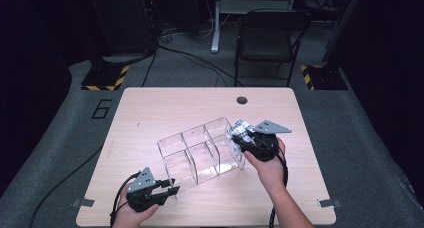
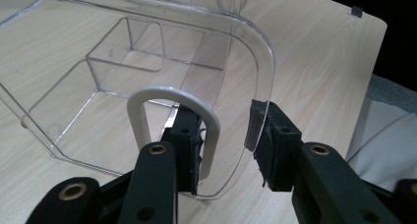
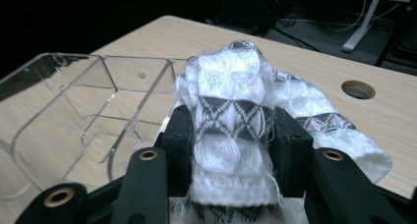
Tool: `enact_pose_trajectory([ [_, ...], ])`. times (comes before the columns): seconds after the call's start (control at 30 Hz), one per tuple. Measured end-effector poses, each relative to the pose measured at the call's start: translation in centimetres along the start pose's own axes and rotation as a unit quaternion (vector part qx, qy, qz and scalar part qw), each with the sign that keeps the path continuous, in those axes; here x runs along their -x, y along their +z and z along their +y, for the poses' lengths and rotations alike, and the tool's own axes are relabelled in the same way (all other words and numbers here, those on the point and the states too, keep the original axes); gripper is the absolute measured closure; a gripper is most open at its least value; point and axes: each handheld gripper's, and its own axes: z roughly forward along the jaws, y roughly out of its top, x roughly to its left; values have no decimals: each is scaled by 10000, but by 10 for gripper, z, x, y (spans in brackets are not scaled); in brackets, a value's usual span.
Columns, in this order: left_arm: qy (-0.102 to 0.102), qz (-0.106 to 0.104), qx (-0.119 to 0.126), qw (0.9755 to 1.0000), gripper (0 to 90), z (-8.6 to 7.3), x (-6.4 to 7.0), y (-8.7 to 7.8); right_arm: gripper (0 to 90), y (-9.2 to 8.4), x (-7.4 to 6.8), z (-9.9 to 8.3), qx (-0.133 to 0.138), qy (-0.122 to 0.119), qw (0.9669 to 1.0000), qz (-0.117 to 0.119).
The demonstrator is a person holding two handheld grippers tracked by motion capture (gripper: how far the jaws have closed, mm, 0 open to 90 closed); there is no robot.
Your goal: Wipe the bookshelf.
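A clear plastic organiser point(image 1: 200, 150) with several open compartments lies slanted across the middle of the wooden table point(image 1: 150, 108). My left gripper point(image 1: 170, 187) is at its near-left end. In the left gripper view that gripper point(image 2: 223, 135) is shut on the clear end wall point(image 2: 236, 86), one pad inside the white loop handle point(image 2: 142, 106) and the other on the wall's outer rim. My right gripper point(image 1: 237, 135) hovers at the organiser's far right end. It point(image 3: 231, 130) is shut on a rolled white cloth with a black woven pattern point(image 3: 231, 81), above the clear compartments point(image 3: 74, 101).
A round cable hole point(image 1: 242, 100) sits near the table's far edge. A black chair point(image 1: 267, 38) and a desk leg stand on the floor beyond the table. Cables trail from both grippers off the near edge.
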Motion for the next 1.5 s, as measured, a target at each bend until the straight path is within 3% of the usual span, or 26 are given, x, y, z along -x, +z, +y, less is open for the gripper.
enact_pose_trajectory([
  [0.2, 88, -59, -42, 9999, 660, 0, -3, 0, 583, 15, -1, 0, -261, -214, 9992, -191],
  [0.3, 55, -128, -44, 9999, 663, 0, -3, 0, 583, 18, 1, 2, -251, -141, 9994, -200],
  [0.43, 35, -105, -5, 9999, 664, 0, 0, 2, 585, 27, 3, 7, -425, -226, 9984, -312],
  [0.73, 162, -157, -61, 9997, 664, 0, -1, 2, 584, 47, 5, 11, -756, -158, 9962, -410],
  [0.87, 202, -127, -53, 9997, 663, -1, 0, 2, 606, 49, 6, 8, -739, -129, 9964, -387],
  [1.03, 103, -77, 11, 9999, 663, -2, 3, 3, 613, 48, 7, 3, -630, 15, 9976, -290],
  [1.1, 184, -81, -44, 9998, 664, -2, 3, 3, 606, 44, 5, 2, -623, -6, 9975, -348],
  [1.13, 102, -102, -31, 9999, 664, -2, 4, 3, 604, 43, 4, 2, -600, -75, 9975, -363],
  [1.2, 94, -104, -17, 9999, 665, -2, 3, 3, 601, 42, 3, 3, -659, -173, 9969, -381],
  [1.33, 110, -131, -5, 9999, 667, -1, 1, 3, 592, 42, 7, 9, -812, -116, 9961, -336],
  [1.5, 183, -184, -67, 9996, 668, 0, 1, 3, 595, 53, 10, 16, -910, -200, 9950, -352],
])
